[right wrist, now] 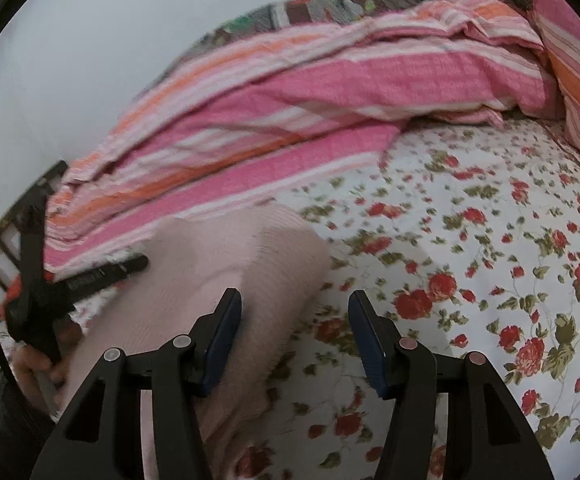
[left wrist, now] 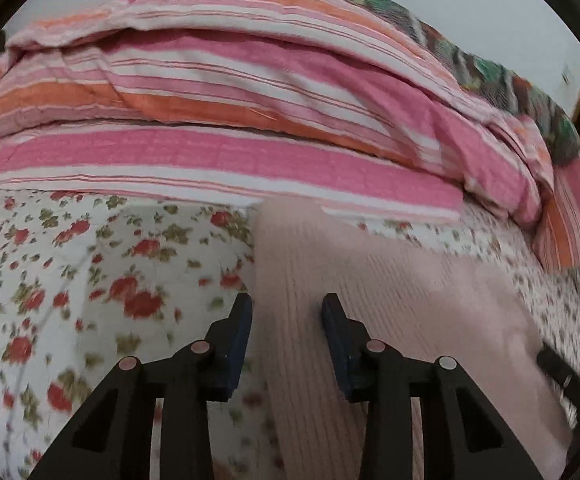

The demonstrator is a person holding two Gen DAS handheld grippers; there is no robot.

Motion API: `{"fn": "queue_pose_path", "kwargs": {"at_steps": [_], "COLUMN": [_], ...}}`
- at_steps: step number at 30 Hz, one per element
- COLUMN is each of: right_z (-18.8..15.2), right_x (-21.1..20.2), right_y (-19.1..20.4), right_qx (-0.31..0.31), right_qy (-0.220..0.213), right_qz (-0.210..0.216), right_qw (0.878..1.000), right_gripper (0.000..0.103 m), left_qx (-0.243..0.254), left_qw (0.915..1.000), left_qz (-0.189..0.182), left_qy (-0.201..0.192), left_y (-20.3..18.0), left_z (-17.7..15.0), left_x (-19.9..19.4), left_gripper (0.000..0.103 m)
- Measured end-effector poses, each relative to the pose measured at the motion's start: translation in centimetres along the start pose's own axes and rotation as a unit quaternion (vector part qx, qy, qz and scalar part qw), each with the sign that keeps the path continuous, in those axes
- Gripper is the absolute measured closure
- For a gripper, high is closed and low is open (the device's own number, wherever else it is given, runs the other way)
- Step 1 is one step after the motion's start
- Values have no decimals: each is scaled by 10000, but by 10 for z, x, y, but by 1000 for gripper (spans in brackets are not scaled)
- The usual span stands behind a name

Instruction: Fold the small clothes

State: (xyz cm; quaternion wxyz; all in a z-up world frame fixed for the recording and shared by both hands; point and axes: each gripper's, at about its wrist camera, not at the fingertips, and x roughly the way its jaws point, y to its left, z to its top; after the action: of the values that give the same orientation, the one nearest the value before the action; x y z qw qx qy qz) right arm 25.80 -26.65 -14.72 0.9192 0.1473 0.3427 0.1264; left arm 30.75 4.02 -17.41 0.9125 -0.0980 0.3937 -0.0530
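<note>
**Both grippers parted over the pink knit, no hold taken**

The left gripper [left wrist: 285, 312] is seen with its blue-padded jaws spread apart and nothing pinched between them; its tips hang over the left edge of the pale pink ribbed knit garment [left wrist: 370, 300]. The right gripper [right wrist: 296, 308] is likewise spread wide and empty, its left finger over the knit's right edge and its right finger over the white bedsheet printed with red roses [right wrist: 470, 260]. Whether either gripper touches the cloth cannot be told.

The garment lies flat on the sheet, between the two grippers, its far end reaching the folded pink, orange and white striped quilt [left wrist: 229, 120] heaped along the far side of the bed.

The step in hand is judged to be the reach before a fold: an edge has not yet been gripped. The next move would call for each gripper to be lowered onto an edge or corner, closed on the knit alone without catching the sheet beneath, and both lifted together.
</note>
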Motion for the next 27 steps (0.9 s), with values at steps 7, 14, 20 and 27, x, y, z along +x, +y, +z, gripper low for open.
{"fn": "queue_pose_path", "kwargs": {"at_steps": [7,14,20,27], "right_z": [-18,-23,-23,-23], "right_x": [11,17,19,19], "right_y": [28,20,24,26], "right_qx": [-700,-497,-578,-575], "right_qy": [208,288,282,336], "right_qz": [-381,-485,-585,-652], "right_qw": [9966,9972,9962,9956], "right_gripper": [47,39,38,38], "left_qx": [-52,118,307,503], "left_qw": [9994,9990,9977,9958], "left_qz": [-99,91,372,501], "left_qy": [-328,-424,-474,-571], "left_y": [4,-4,-14,-18], "left_z": [-36,-53,-58,-62], "left_x": [-44,-58,-62,-66], "left_gripper": [61,61,61,59]}}
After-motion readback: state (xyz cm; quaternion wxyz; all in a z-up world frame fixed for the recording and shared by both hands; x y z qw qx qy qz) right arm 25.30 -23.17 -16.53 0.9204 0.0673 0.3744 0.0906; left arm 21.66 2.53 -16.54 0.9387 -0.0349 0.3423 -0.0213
